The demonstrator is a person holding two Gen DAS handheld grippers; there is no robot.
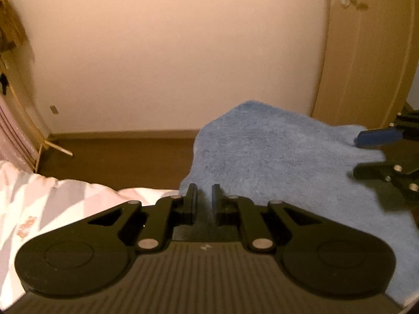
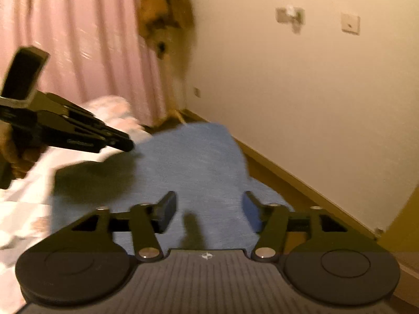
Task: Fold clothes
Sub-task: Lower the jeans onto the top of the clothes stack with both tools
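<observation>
A fluffy blue cloth (image 1: 275,157) lies spread over the bed, one end hanging past its edge above the floor. My left gripper (image 1: 204,196) has its fingers nearly together, pinching the cloth's near edge. In the right wrist view the left gripper (image 2: 125,144) shows from the side, its tips at the left border of the blue cloth (image 2: 188,162). My right gripper (image 2: 209,209) is open wide just above the cloth. In the left wrist view the right gripper (image 1: 371,154) is at the far right, with a corner of the cloth reaching between its fingers.
A white bed cover (image 1: 52,204) with pink and grey shapes lies under the cloth. Brown floor (image 1: 117,157) and a plain wall are beyond the bed. A pink curtain (image 2: 78,39) hangs at the left, a wooden door (image 1: 366,65) at the right. A hand (image 2: 15,154) holds the left gripper.
</observation>
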